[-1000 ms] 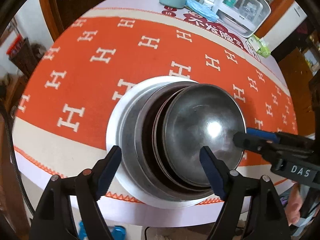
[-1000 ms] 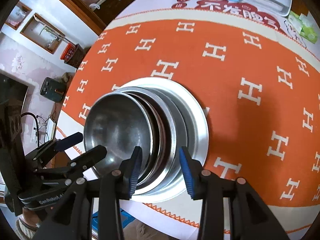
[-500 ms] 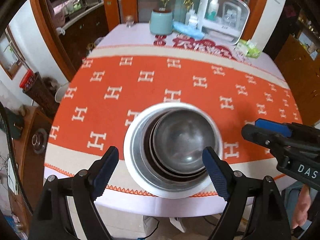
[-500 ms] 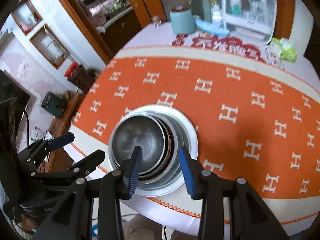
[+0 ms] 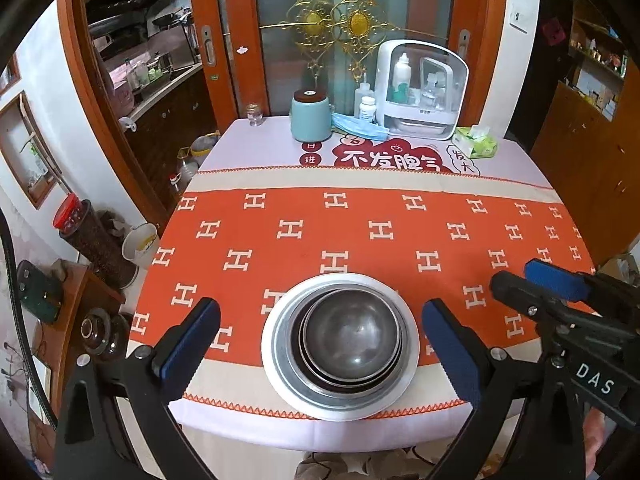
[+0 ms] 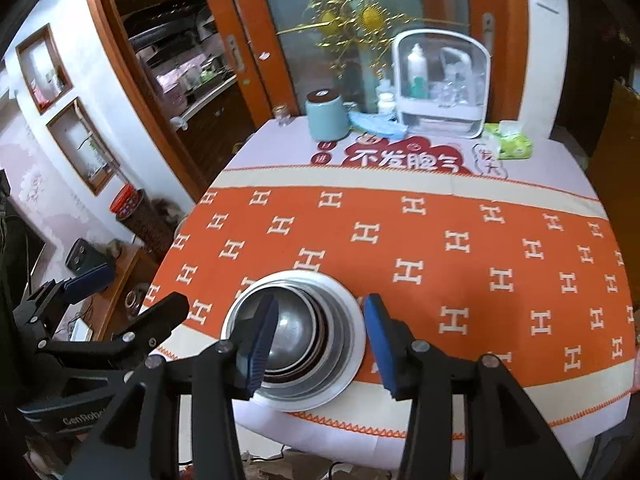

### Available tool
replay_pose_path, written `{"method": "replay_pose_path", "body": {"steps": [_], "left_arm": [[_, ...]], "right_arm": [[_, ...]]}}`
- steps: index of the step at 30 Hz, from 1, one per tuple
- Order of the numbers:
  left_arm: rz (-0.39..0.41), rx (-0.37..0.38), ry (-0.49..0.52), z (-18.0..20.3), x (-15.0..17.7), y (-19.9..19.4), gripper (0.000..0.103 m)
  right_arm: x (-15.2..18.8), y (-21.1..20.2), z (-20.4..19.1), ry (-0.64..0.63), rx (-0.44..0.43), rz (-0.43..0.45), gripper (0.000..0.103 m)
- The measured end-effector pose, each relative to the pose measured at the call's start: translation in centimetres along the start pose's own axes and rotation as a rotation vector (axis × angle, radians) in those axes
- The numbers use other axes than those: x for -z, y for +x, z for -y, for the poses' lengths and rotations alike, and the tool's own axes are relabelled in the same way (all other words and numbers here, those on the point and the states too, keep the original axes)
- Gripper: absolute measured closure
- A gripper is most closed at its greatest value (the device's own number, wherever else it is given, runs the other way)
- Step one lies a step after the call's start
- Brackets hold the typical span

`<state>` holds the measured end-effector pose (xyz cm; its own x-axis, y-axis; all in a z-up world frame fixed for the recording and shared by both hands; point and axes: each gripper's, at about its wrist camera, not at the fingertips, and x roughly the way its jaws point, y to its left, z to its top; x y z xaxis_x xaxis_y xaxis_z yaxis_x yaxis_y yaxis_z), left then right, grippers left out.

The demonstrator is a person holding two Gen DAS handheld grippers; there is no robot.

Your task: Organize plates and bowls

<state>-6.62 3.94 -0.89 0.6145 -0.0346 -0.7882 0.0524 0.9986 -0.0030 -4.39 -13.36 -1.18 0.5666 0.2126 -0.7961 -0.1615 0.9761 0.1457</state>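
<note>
Wooden doors and a glass panel stand behind a table (image 5: 256, 152) with an orange cloth (image 5: 360, 232) covered in white H shapes.

Close to the near edge of the table, about the middle of that edge, sits a stack of metal bowls and plates (image 5: 340, 344). One small shiny bowl (image 5: 352, 328) sits on top, inside bigger dishes, and a wide white plate (image 5: 276, 376) lies at the bottom. Everything is nested neatly, so the tidying looks nearly done or finished.

These dishes look hard and smooth. Metal like this is probably slippery and light, and it will clang but not break. Only the white plate might chip. I think the best place to hold is a rim, pinched from above, or both sides of the whole stack at once.

Above the stack hangs the left gripper (image 5: 320, 344). Its jaws are opening very wide, and nothing is squeezed between them. Beside it on the right is the right gripper (image 6: 320, 340). Its jaws are opening too, about half wide, and they hold nothing.

At the far edge of the table stand a blue-green jar (image 5: 311, 118), a white box with bottles (image 5: 420, 88) and a green tissue pack (image 5: 476, 142).
</note>
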Motion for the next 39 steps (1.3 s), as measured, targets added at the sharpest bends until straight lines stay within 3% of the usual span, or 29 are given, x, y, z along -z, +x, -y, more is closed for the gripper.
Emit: {"method": "replay_pose_path", "body": {"steps": [14,39], "left_arm": [[0.068,0.014,0.035,1.9,-0.1,-1.8,0.003],[0.088,0.019,0.037,4.5,1.0,-3.1,0.003]], "right_arm": [[1.5,-3.6,2.5,0.124,0.120,0.104,0.055],[2.6,-5.6,3.1,0.106,0.148,0.130,0.054]]}}
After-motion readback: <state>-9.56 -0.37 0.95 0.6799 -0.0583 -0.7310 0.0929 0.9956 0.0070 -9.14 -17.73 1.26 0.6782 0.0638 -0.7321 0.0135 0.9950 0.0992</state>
